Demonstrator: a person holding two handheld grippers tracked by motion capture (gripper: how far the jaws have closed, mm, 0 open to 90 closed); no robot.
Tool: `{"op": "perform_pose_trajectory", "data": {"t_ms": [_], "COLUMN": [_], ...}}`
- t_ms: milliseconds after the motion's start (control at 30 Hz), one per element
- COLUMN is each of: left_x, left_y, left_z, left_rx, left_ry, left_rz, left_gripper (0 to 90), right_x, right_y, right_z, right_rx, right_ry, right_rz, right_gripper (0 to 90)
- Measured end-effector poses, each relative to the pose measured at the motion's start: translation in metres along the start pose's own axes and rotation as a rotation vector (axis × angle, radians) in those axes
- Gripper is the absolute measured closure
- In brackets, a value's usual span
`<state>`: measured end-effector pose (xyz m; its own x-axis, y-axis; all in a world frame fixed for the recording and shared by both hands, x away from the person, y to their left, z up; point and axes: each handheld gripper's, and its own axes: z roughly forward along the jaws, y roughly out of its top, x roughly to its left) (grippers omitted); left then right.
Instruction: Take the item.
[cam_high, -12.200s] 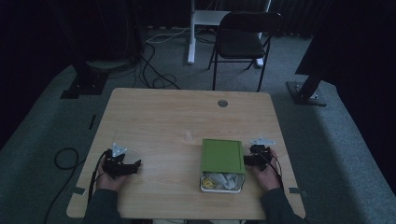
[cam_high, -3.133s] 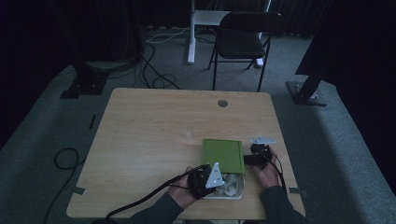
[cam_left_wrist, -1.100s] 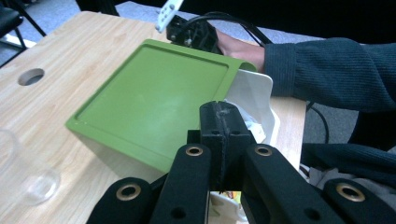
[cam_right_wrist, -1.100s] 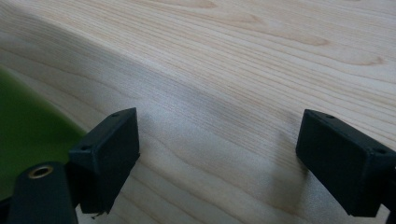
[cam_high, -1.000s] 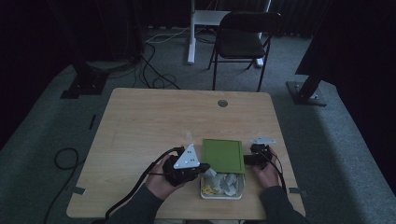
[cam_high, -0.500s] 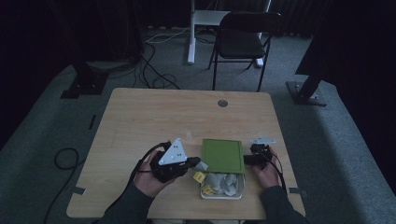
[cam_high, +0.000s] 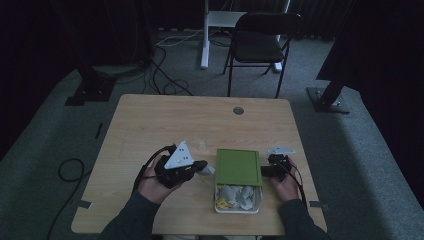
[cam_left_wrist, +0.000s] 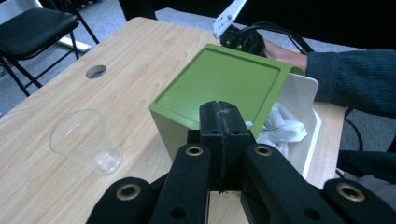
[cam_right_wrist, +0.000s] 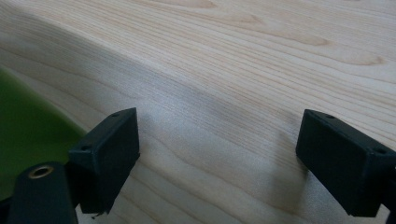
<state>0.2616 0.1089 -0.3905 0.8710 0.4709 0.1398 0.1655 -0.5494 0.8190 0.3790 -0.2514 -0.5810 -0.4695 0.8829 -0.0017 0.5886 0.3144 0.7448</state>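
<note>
Wooden table (cam_high: 150, 125), light grain, with a round cable hole (cam_high: 238, 110) near its far edge. White box (cam_high: 237, 206) standing on the near right part of the table, open at its near end and holding crumpled white packets (cam_high: 239, 194) with a touch of yellow among them; a green lid (cam_high: 238, 167) covers its far part and, in the left gripper view (cam_left_wrist: 219, 86), sits tilted across the box with the packets (cam_left_wrist: 280, 128) showing beside it. Clear plastic cup (cam_left_wrist: 86, 147) lying on its side on the table, just left of the box and apart from it; in the high view it is faint (cam_high: 202, 146). Left gripper (cam_high: 199, 166), held in the left hand (cam_high: 150, 182) just left of the box and pointing toward it, grey three-cornered plate on top; jaws pressed together, and a small pale scrap shows at their tips in the high view, though whether it is pinched there cannot be told. Right gripper (cam_high: 265, 170), held in the right hand (cam_high: 286, 184) at the right side of the box, just beside the lid's edge; jaws spread wide, nothing between them, bare tabletop under them and a green edge at the left jaw in its own view. Dark folding chair (cam_high: 262, 42) beyond the far edge. Cables (cam_high: 165, 82) on the grey floor.
</note>
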Motion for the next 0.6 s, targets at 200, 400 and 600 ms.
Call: {"op": "perform_pose_trajectory", "data": {"t_ms": [200,400,600], "left_x": [0.008,0.016,0.026], "left_y": [-0.001,-0.002,-0.003], "left_z": [0.003,0.006,0.009], "left_rx": [-0.001,0.002,0.006], "left_ry": [-0.003,-0.004,0.000], "left_rz": [-0.009,-0.021,-0.034], "left_gripper": [90.0,90.0,90.0], "right_x": [0.000,0.000,0.000], "right_y": [0.000,0.000,0.000], "right_z": [0.000,0.000,0.000], "right_rx": [0.000,-0.001,-0.001], "right_ry": [0.000,0.000,0.000], "right_rz": [0.000,0.001,0.001], "right_gripper": [12.9,13.0,12.9]}}
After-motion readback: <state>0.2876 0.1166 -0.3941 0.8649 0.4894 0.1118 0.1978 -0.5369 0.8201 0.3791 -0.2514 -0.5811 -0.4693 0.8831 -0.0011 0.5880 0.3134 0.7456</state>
